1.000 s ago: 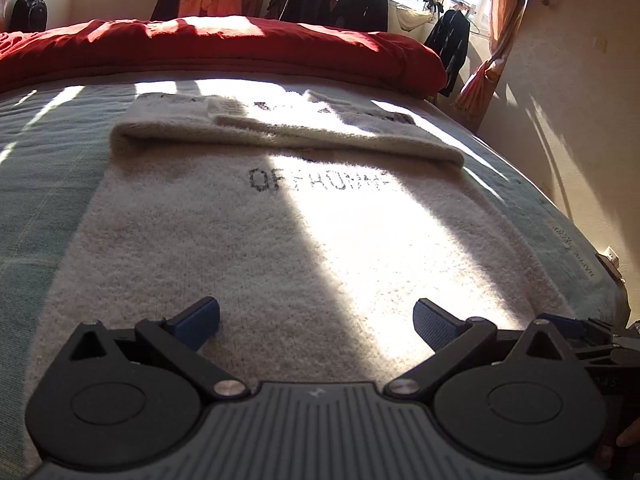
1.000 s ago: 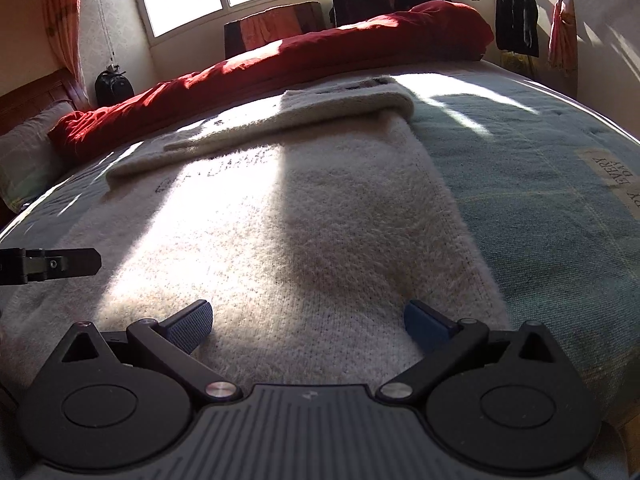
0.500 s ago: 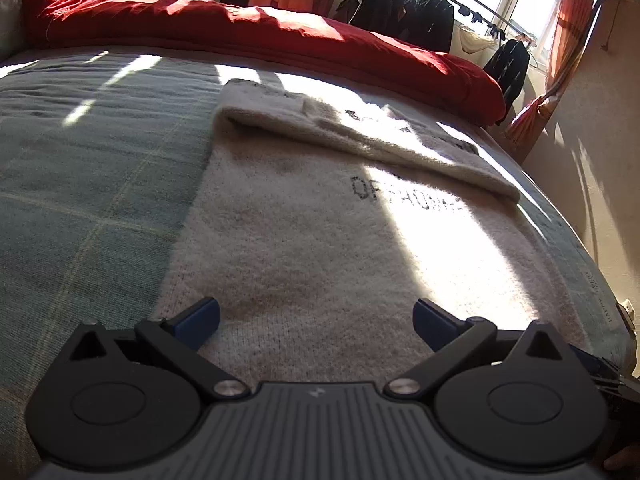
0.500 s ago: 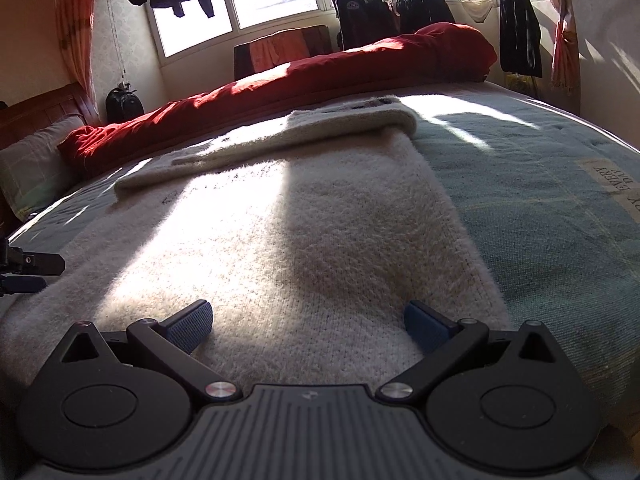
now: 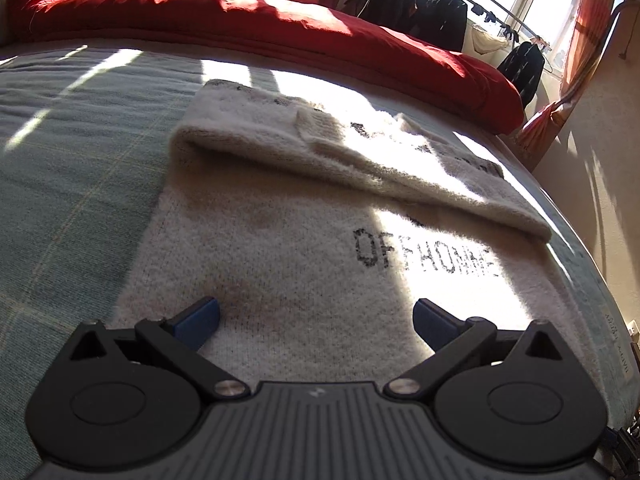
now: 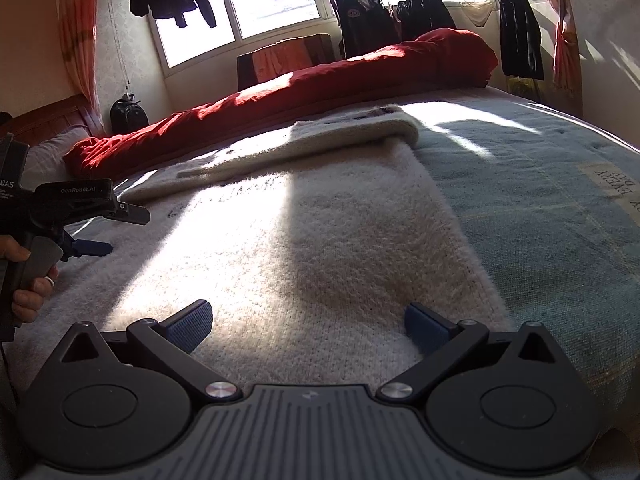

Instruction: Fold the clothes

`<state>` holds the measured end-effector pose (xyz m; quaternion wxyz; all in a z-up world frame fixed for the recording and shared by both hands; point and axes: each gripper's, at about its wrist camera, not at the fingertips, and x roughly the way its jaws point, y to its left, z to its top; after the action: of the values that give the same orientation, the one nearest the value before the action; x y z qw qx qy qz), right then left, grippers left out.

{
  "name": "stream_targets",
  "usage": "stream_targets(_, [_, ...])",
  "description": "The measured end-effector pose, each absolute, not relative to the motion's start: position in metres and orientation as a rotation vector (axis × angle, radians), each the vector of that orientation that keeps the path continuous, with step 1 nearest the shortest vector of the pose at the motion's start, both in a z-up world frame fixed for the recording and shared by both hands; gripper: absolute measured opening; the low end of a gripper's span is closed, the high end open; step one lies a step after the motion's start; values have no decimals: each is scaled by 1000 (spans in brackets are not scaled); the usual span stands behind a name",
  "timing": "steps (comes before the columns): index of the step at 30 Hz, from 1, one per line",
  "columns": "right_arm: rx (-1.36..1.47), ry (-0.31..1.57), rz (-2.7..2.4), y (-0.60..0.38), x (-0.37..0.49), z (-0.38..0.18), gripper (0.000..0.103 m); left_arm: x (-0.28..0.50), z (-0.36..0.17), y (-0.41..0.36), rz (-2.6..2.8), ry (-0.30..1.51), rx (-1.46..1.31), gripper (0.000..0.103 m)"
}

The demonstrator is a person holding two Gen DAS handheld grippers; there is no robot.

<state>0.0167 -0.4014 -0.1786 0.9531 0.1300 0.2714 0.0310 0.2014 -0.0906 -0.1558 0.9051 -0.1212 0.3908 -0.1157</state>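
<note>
Much of the cream sweater point(image 5: 304, 248) is hard to read: its near hem disappears under each gripper body at the bottom of both views, and the sleeves folded across its far part cover some dark lettering, so only scraps of those marks show. Strong sun washes out the right side of the printed line on the chest in the left wrist view, and in the right wrist view that line is only a faint smear. The sweater lies flat in the middle of the bed point(image 5: 72, 184), on a pale green-blue checked cover, with a long red duvet point(image 5: 280, 28) bunched along the far edge. A printed label on the cover at the right of the right wrist view is cut off by the frame. The left gripper point(image 5: 316, 316) hangs over the near left part of the sweater with its jaws spread wide and nothing between them; whether its blue pads point(image 5: 198, 316) touch the knit cannot be told. The right gripper point(image 6: 308, 322) is likewise spread wide and empty over the near right part of the sweater, close to that side edge. At the far left of the right wrist view the left gripper appears from the side, held by the person's hand point(image 6: 24, 284), partly cropped.
</note>
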Motion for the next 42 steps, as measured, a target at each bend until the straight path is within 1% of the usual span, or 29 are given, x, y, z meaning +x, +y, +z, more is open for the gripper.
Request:
stream_targets(3, [278,546,67,-403,17,-179,103,198,-157,-77,-204,801,-254,102])
stream_targets(10, [276,543,69,-403,18,-179,103,226,-138,-95,-272,820,-251,102])
stream_targets(14, [286,541,74,-404,18,-180,103,245,-150,-104,-249,842,-254,102])
stream_targets(19, [286,541,76,-404,18,-180,103,238,-156,-90,-206,830,-217,102])
stream_targets(24, [287,542,78,-405,19,-181,103,244,-141,-80,-206,832,-220,102])
stream_targets(29, [266,545,73,-402,20,-182,103,272,-131,-96,-251,802,-220,102])
stream_targets(34, [252,548,67,-400,21,-182,103,286,-154,-99,-198,881,-187,102])
stream_targets(35, [250,549,66,-400,22,-182,103,281,-157,-98,-206,870,-157,102])
stream_targets(39, [247,549,67,-400,21,-182,103,277,-140,-101,-239,839,-106,102])
stream_targets(42, [251,549,69,-401,20,-182,103,291,-120,-108,-263,788,-97,102])
